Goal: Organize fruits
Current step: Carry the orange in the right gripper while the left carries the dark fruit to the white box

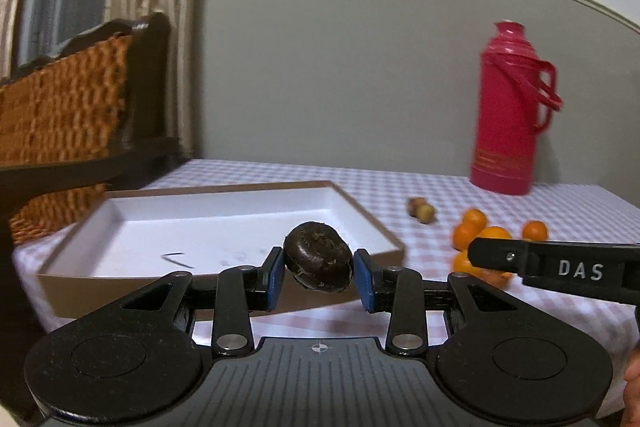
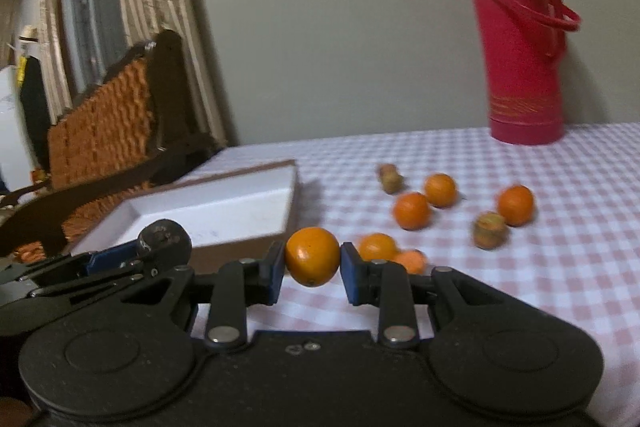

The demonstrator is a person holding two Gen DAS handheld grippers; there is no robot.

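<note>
My left gripper (image 1: 319,271) is shut on a dark brown round fruit (image 1: 319,255), held above the near edge of the white cardboard tray (image 1: 120,211). My right gripper (image 2: 312,269) is shut on an orange (image 2: 312,255), held above the checked tablecloth just right of the tray (image 2: 224,199). The left gripper with its dark fruit (image 2: 164,241) shows at the left of the right wrist view. The right gripper's finger (image 1: 560,269) shows at the right of the left wrist view. Several loose oranges (image 2: 412,211) and small brownish-green fruits (image 2: 489,230) lie on the cloth.
A red thermos (image 2: 520,39) stands at the back right of the table (image 2: 580,227). A wicker-backed dark wooden chair (image 1: 68,107) stands left of the tray. A grey wall runs behind the table; curtains hang at the left.
</note>
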